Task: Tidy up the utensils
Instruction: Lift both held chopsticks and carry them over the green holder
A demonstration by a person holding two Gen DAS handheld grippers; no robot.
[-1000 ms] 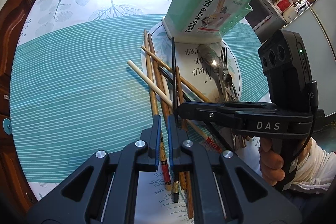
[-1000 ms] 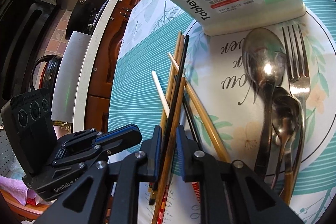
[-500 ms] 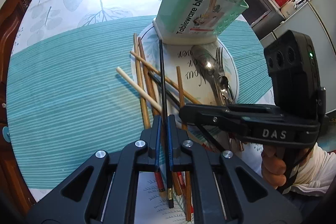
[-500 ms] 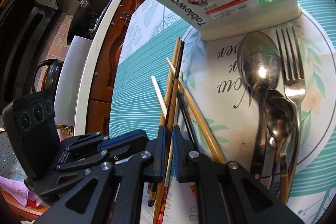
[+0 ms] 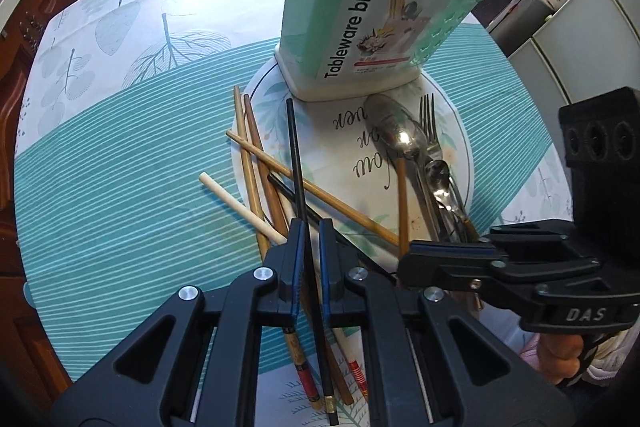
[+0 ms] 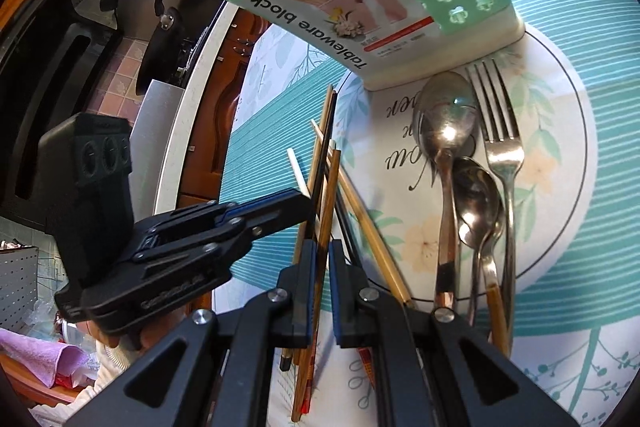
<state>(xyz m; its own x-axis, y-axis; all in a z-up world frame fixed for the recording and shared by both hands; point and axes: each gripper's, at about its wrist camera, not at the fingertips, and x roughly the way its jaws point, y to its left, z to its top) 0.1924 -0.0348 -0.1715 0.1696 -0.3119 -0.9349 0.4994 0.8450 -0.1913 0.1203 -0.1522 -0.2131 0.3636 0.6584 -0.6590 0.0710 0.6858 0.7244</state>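
Teal striped tablecloth (image 5: 120, 163) below: left gripper (image 5: 309, 227) fingers grasp black chopstick (image 5: 295, 147); right gripper (image 6: 322, 247) fingers grasp brown wooden chopstick (image 6: 329, 187).

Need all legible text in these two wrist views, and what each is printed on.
"Tableware block": label on the green utensil holder.
"DAS": on the right gripper, seen from the left wrist view.
Cursive lettering on the plate: upside down, not readable with confidence.
Small red strip and blue logo on the holder's label: too small.
Embossed wording on the left gripper: too blurred.
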